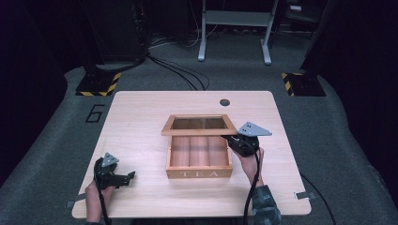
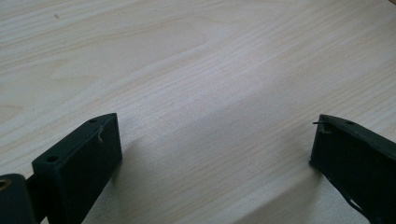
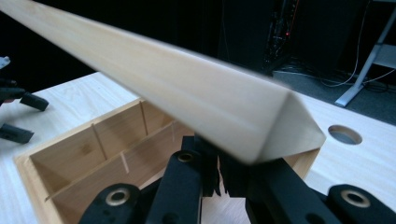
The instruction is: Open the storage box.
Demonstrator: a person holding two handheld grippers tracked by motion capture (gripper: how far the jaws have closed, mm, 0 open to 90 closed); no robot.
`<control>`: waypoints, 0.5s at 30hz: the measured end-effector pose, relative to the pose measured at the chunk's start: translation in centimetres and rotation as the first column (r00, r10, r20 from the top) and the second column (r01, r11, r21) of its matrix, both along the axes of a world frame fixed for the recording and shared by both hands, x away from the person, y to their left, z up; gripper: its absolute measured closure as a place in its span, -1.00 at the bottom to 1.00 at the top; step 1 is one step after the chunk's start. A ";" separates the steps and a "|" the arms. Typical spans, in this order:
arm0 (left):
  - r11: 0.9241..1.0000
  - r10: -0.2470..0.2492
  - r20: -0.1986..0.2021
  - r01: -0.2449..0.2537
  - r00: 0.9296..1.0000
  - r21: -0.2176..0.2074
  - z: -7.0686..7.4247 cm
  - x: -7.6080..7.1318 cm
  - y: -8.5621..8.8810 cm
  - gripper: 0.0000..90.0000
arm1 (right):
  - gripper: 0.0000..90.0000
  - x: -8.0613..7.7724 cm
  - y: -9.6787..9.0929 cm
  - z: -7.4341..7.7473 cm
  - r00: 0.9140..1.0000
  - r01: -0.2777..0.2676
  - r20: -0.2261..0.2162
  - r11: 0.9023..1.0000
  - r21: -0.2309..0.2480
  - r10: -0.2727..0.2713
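The tea box (image 1: 199,159) sits in the middle of the table (image 1: 141,117). Its lid (image 1: 199,125) is up and has a window in it. The box looks like light, stiff wood, and the window may break. The lid's front corner seems a good spot to hold. The right gripper (image 1: 231,138) pinches that corner. The left gripper (image 1: 129,176) rests on the table, jaws wide apart, holding nothing.

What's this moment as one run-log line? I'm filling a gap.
tea box: empty | lid: raised, right claw at its corner | left claw: open above table
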State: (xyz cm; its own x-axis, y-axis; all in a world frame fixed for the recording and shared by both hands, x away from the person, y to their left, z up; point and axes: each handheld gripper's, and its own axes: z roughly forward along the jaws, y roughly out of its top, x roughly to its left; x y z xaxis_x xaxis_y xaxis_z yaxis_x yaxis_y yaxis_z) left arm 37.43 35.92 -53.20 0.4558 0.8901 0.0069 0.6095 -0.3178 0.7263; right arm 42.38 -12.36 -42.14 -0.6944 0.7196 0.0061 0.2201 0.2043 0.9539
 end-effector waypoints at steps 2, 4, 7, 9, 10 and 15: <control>1.000 0.000 0.000 0.000 1.000 0.000 0.0 0.0 0.0 -0.96 | 0.92 -0.5 -0.1 -0.5 1.000 0.001 0.008 1.000 0.004 -0.001; 1.000 0.001 0.003 -0.001 1.000 -0.002 0.0 0.0 0.0 -0.96 | 0.92 -1.1 -0.2 -0.9 1.000 -0.004 0.003 1.000 0.006 0.004; 1.000 0.001 0.004 -0.001 1.000 -0.002 0.0 0.0 0.0 -0.96 | 0.91 -1.7 -0.2 -1.7 1.000 -0.008 -0.003 1.000 -0.005 0.008; 1.000 0.000 0.001 0.000 1.000 0.000 0.0 0.0 0.0 -0.96 | 0.92 -2.3 -0.6 -2.5 1.000 -0.004 -0.018 1.000 -0.001 0.004; 1.000 0.001 0.004 -0.001 1.000 -0.002 0.0 0.0 0.0 -0.96 | 0.92 -2.5 -0.7 -2.7 1.000 -0.002 -0.023 1.000 -0.009 0.002; 1.000 0.001 0.004 -0.001 1.000 -0.002 0.0 0.0 0.0 -0.96 | 0.92 -3.3 -0.9 -3.4 0.999 -0.012 -0.047 1.000 -0.026 0.010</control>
State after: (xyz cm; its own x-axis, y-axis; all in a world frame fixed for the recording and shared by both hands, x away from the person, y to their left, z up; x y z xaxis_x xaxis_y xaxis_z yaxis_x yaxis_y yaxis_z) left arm 37.44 35.90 -53.24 0.4545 0.8907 0.0066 0.6069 -0.3151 0.7296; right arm 39.08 -13.26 -45.54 -0.7016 0.7123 0.0199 0.2619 0.2317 0.9369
